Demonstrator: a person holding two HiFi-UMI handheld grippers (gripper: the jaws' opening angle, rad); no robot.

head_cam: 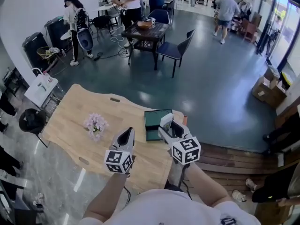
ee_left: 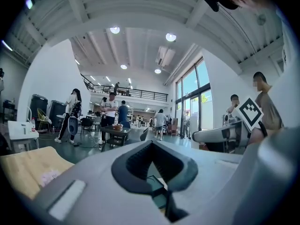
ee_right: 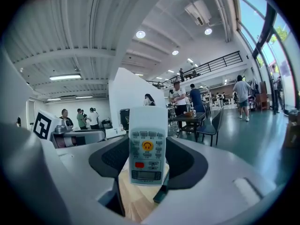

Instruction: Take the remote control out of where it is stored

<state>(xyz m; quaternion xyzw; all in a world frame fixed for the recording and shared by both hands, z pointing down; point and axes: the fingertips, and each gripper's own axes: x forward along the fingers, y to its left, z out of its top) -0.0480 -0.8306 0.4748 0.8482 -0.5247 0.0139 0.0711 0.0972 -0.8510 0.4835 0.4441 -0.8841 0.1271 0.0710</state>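
At the head view's lower middle, the left gripper (head_cam: 128,133) has its jaws closed on nothing, while the right gripper's (head_cam: 167,125) jaws clamp the white rectangular push-button remote control (ee_right: 147,146) upright by the dark green flat box (head_cam: 153,118) on the light wooden counter (head_cam: 79,121).

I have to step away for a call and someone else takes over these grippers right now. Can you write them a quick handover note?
Right gripper: shut on the white rectangular remote control, held upright with its buttons toward that gripper's camera.
Left gripper: shut, tips together, holding nothing, beside the right one.
The dark green flat box lies on the light wooden table, under the right gripper.
Done: remote gripped and apparently raised clear of the box.
Left: carry it away and set it down, probably on bare table.
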